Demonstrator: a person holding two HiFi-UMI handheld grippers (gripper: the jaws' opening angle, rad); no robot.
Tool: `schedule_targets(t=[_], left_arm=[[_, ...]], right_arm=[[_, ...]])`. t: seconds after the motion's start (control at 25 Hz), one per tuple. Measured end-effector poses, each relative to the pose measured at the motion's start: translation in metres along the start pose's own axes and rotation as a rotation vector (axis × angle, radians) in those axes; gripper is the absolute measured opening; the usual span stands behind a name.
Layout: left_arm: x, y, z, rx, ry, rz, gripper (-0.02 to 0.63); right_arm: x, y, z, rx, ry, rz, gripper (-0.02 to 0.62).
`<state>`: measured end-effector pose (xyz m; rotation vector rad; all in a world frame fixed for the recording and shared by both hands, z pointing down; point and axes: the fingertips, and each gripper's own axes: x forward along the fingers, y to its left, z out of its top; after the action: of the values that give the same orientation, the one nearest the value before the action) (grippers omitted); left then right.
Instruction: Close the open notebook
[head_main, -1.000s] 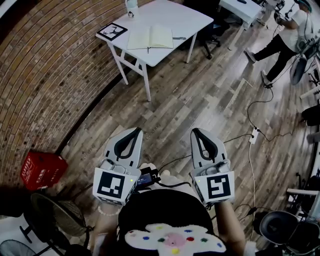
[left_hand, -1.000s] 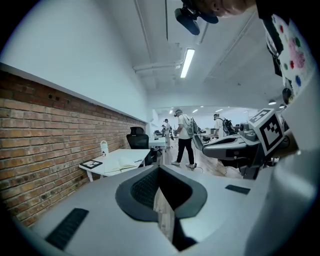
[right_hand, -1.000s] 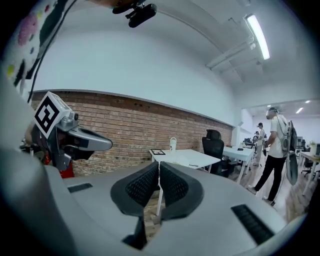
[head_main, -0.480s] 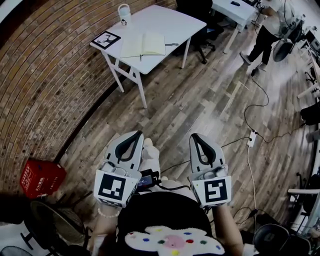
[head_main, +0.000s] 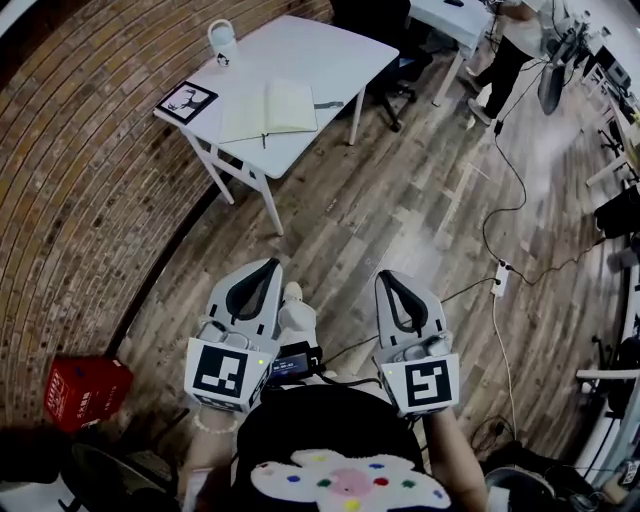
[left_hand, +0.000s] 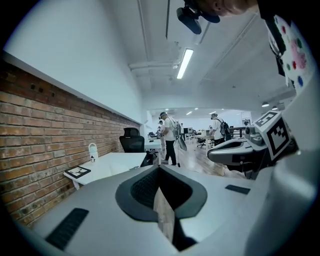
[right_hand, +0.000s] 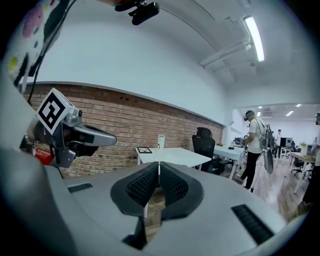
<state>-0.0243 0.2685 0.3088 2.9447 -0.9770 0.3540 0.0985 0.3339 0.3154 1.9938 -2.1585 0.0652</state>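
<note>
Left hand-held gripper (head_main: 268, 266) clenched, empty | right hand-held gripper (head_main: 386, 278) clenched, empty | open notebook (head_main: 268, 108) flat on white tabletop (head_main: 320, 50), well apart ahead | risk: shut jaws may shove notebook across tabletop instead of catching a cover, creasing its pages

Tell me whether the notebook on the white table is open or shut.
Open: the notebook lies spread flat on the white table, both pages showing beside the spine.

Notebook (head_main: 268, 108) on table (head_main: 325, 55); card (head_main: 187, 101) left of it; bottle (head_main: 222, 42) behind card.
</note>
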Motion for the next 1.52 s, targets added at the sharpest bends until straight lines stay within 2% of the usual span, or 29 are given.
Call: schedule_targets(t=[0.36, 0.84, 1.28, 1.52], left_arm=[[0.071, 0.085, 0.012, -0.023, 0.016, -0.013, 0.015], [0.134, 0.188, 0.014, -0.054, 0.043, 0.010, 0.015], [0.168, 0.242, 0.012, -0.058, 0.044, 0.002, 0.015], [0.176, 0.248, 0.007, -0.066, 0.069, -0.007, 0.015]], right_arm=[[0.106, -0.018, 0.019, 0.020, 0.030, -0.013, 0.037], [0.226, -0.025, 0.038, 0.014, 0.074, 0.012, 0.037], [0.293, -0.022, 0.040, 0.003, 0.139, 0.023, 0.037], [0.305, -0.021, 0.038, -0.002, 0.134, 0.023, 0.037]])
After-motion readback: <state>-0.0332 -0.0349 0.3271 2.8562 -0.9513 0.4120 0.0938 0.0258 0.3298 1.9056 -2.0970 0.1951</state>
